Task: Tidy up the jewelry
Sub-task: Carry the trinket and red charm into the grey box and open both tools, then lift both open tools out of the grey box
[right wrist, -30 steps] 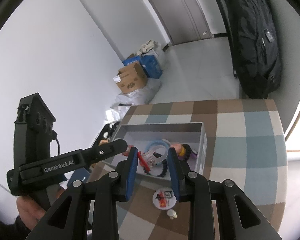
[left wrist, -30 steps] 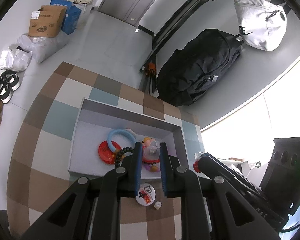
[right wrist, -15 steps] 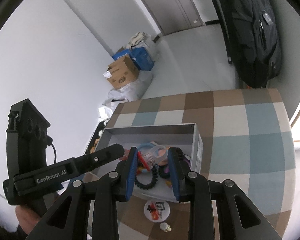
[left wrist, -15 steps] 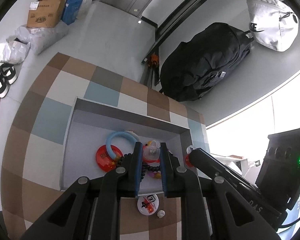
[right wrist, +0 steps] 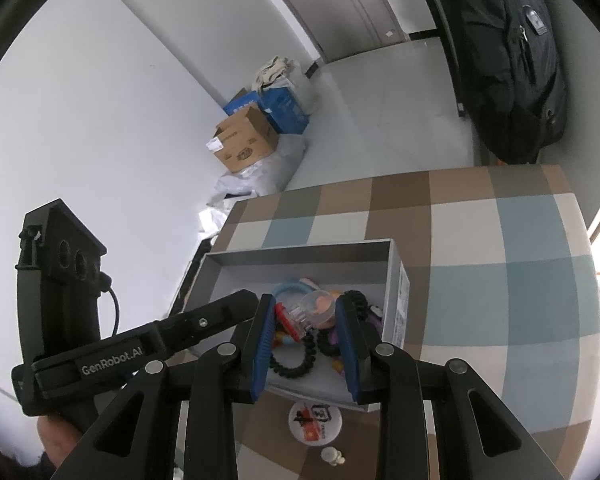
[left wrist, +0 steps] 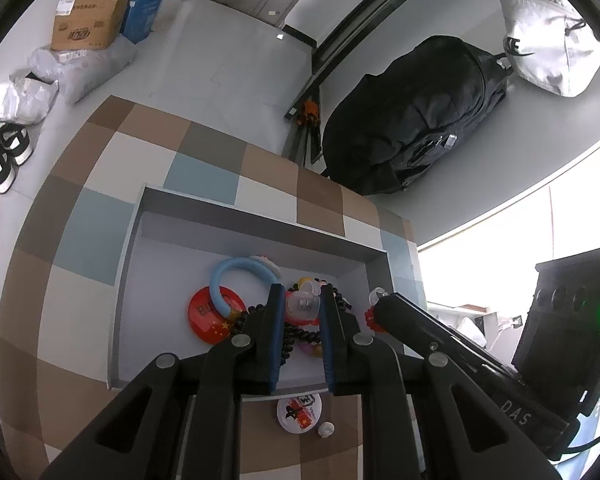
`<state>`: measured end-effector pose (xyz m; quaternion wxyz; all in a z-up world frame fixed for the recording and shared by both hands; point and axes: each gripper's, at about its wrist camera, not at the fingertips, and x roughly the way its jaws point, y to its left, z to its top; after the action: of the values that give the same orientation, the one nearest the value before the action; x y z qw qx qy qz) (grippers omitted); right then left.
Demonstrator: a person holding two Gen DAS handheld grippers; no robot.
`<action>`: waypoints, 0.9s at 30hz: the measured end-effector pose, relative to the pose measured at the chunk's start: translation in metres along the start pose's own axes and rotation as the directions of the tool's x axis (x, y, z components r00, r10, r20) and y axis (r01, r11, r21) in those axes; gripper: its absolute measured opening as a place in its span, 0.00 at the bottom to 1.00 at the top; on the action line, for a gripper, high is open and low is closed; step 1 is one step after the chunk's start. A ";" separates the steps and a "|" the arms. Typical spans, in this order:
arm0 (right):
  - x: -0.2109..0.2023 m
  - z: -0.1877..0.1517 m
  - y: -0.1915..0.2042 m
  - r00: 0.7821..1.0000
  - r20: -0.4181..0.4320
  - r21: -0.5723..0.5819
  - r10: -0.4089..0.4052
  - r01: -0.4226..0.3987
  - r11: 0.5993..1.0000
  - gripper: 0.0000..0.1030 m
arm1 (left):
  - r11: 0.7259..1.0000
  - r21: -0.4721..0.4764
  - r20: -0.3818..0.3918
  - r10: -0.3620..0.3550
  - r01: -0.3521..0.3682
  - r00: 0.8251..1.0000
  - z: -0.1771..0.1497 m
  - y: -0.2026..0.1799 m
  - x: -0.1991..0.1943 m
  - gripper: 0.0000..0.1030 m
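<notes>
A grey box (left wrist: 256, 224) (right wrist: 300, 256) sits on the checkered table and holds a blue ring (left wrist: 236, 270), a red badge (left wrist: 204, 312), black bead bracelets (right wrist: 296, 364) and a clear hair clip (left wrist: 304, 304) (right wrist: 304, 312). Both grippers hover above the box's near part. My left gripper (left wrist: 300, 300) is open around nothing, with the clip seen between its fingers. My right gripper (right wrist: 306, 308) is open and empty. A white badge (left wrist: 299, 414) (right wrist: 315, 420) and a small white earring (left wrist: 326, 429) (right wrist: 332, 457) lie on the table in front of the box.
A black backpack (left wrist: 412, 116) and a white bag (left wrist: 552, 40) lie on the floor beyond the table. Cardboard and blue boxes (right wrist: 256, 136) stand by the wall. The table's edge (right wrist: 592, 280) curves on the right.
Both grippers have risen and drawn back a little from the box; the box and table look farther away. Both stay open and empty.
</notes>
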<state>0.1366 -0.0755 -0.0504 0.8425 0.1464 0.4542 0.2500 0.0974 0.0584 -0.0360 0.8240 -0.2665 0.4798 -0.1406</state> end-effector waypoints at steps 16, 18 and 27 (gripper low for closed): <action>-0.020 0.001 -0.003 0.995 0.091 0.026 0.043 -0.046 0.999 0.67 | 1.000 0.014 0.031 -0.006 0.006 1.000 -0.002 -0.007 -0.013 0.54; -0.023 0.001 -0.003 0.994 0.098 0.024 0.045 -0.048 0.999 0.67 | 1.000 0.017 0.045 -0.002 0.001 0.999 -0.002 -0.008 -0.017 0.58; -0.032 -0.003 -0.001 0.993 0.116 0.012 0.031 -0.033 0.999 0.74 | 0.999 0.024 0.060 0.019 -0.021 0.998 -0.005 -0.010 -0.024 0.59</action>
<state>0.1194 -0.0941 -0.0306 0.8623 0.1740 0.4037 0.2515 0.0816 0.0603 -0.0153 0.8425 -0.2556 0.4560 -0.1302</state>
